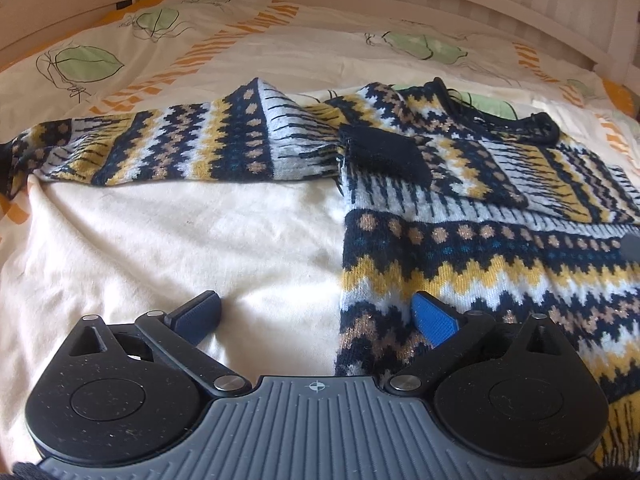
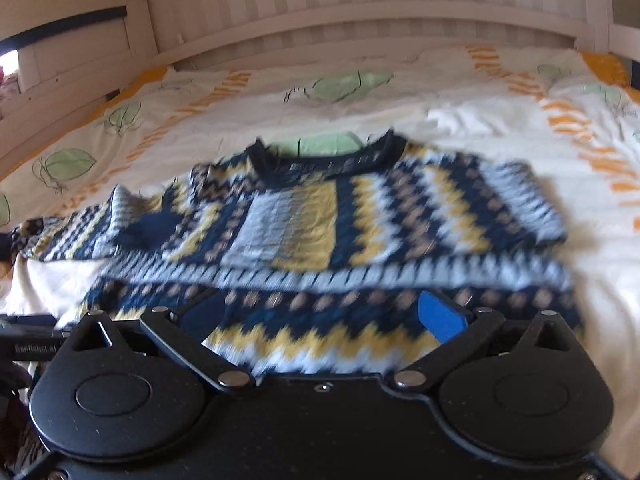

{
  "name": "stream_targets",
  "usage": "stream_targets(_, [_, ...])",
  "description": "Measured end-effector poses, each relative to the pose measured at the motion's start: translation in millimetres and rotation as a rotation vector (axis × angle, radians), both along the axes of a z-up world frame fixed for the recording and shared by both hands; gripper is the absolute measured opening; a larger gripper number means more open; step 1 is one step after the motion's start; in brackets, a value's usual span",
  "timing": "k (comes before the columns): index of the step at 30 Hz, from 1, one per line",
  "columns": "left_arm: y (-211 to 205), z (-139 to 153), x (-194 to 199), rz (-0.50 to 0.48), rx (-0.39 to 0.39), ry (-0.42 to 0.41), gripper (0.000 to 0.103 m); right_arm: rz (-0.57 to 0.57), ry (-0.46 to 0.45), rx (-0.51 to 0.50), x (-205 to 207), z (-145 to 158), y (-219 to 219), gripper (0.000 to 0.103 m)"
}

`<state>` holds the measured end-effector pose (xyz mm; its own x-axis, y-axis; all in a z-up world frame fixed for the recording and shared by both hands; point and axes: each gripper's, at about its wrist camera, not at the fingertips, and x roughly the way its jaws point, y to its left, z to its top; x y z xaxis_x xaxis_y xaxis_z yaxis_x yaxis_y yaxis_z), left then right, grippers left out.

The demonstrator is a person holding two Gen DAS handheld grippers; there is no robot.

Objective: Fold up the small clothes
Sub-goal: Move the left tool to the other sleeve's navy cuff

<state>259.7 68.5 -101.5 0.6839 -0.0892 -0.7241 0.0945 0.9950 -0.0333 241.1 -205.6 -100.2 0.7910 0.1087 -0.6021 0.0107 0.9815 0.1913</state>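
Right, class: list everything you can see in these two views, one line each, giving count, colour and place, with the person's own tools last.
Sweater: one, navy, yellow, white and tan knit, flat on the bed, one sleeve folded across the chest, the other stretched out sideways.
Bed cover: one, cream with green leaves and orange stripes, under the sweater.
Bed frame: one, white slatted wood, behind the bed.
Left gripper: one, black with blue pads, open, at the sweater's side edge.
Right gripper: one, black with blue pads, open, over the sweater's lower part.

1. A small crosshair sign sits on the ribbed grey body of the left gripper;
2. Pale lettering on a black device at the far left, too blurred to read.
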Motion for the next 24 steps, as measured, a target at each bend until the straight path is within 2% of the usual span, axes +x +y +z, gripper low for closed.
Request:
stream_targets(5, [12.0,7.1,-1.1,0.024,-0.062,-0.033,0.099,0.008,-0.033,-0.034,-14.6,-8.2,7.9,0.103])
stream_targets(11, [50.7,32.6,2.3,0.214,-0.071,-0.159,0.097,0.016,-0.021,-0.026,-15.0,-17.5,8.2,0.103])
stream_targets(13, [70.1,40.4,12.0,0.272,-0.072,-0.16,0.097,0.016,-0.022,-0.041,-15.3,-18.4,10.7,0.103])
stream_targets(18, [126.0,53.4,38.4,0.384,-0.017,-0.151,0.097,0.015,-0.015,-0.094,-14.2,-20.6,18.8,0.103])
stream_targets(24, [196.6,52.1,59.5,0.53,-0.07,-0.135,0.096,0.016,-0.015,-0.103,-14.4,-21.8,20.0,0.103])
